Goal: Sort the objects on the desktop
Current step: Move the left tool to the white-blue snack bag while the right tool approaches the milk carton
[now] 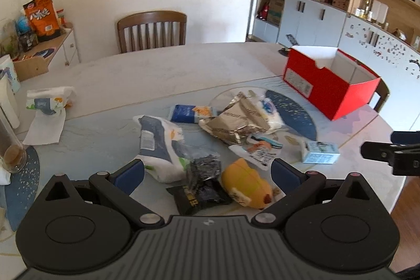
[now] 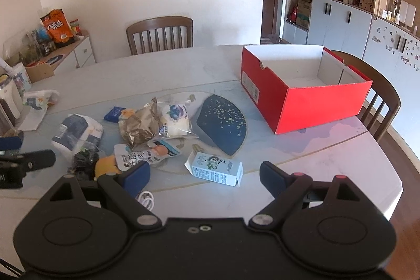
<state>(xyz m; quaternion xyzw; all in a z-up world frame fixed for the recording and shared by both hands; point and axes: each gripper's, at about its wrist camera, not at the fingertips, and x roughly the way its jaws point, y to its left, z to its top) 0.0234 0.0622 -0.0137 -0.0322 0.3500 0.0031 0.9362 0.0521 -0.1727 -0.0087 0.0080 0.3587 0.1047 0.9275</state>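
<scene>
Sorting barely begun, by the look of it: red cardboard box [image 2: 309,99] standing open and empty at the far right of the desk [image 2: 168,70]. Clutter heaped near the middle: crumpled foil wrapper [image 2: 139,126], white bun in clear plastic [image 2: 177,120], blue tissue pack [image 1: 183,113], white-and-blue tissue packet [image 1: 160,146], black snack sachet [image 1: 199,190], yellow toy-like object [image 1: 246,184], small milk carton [image 2: 215,168] lying on its side. Left hand-held gripper [image 1: 207,173] spread wide over sachet and yellow object, touching neither. Right hand-held gripper [image 2: 204,179] likewise spread, empty, just short of the carton. Everything left to move, probably into the box.
</scene>
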